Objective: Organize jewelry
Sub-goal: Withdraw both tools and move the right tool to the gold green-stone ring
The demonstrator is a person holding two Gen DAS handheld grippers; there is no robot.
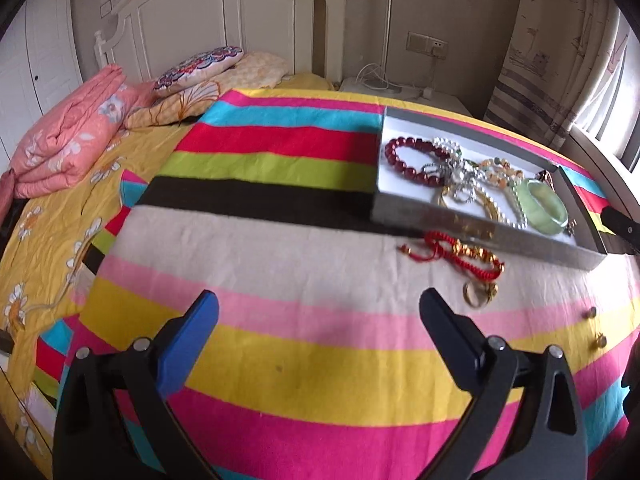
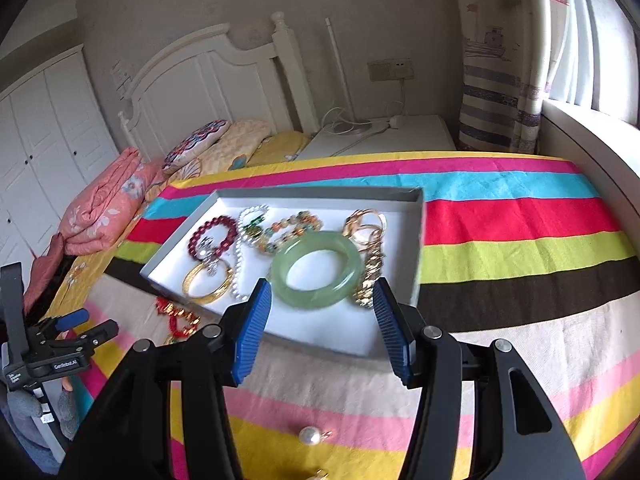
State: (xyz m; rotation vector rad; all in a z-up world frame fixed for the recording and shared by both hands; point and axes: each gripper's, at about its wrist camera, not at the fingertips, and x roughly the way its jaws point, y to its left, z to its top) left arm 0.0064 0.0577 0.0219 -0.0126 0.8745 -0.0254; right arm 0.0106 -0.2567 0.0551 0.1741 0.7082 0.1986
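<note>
In your right wrist view, the grey tray (image 2: 224,199) sits in the middle of the frame, directly ahead of the right gripper (image 2: 322,294). The green jade bangle (image 2: 318,268) lies flat on the tray's white floor, just above and between the two blue fingertips. To its right lie gold rings (image 2: 366,224) and a gold chain (image 2: 372,272). To its left lie a pearl strand (image 2: 240,256), a gold bangle (image 2: 208,284) and a dark red bead bracelet (image 2: 212,236). A red cord bracelet (image 2: 178,316) rests on the cloth outside the tray's lower left edge. A loose pearl pendant (image 2: 310,436) lies at lower centre, between the gripper arms.

In your left wrist view, the tray (image 1: 472,236) occupies the upper right, with the red cord bracelet (image 1: 460,256) just below its near wall. A gold ring (image 1: 478,294) lies on the cloth, just right of the right-hand fingertip.

The surface is a bed covered by a striped blanket (image 2: 520,220) in pink, yellow, beige, brown, green, red and blue. A white headboard (image 2: 208,80), pillows (image 2: 224,144) and a folded pink quilt (image 2: 108,200) fill the upper left. A white nightstand (image 2: 400,136) and a curtained window stand at upper right.

The right gripper's fingers are spread apart and grip nothing. The left gripper (image 1: 320,308) is spread wide above the blanket, touching nothing. It also appears at the left edge of the right wrist view (image 2: 86,322).
</note>
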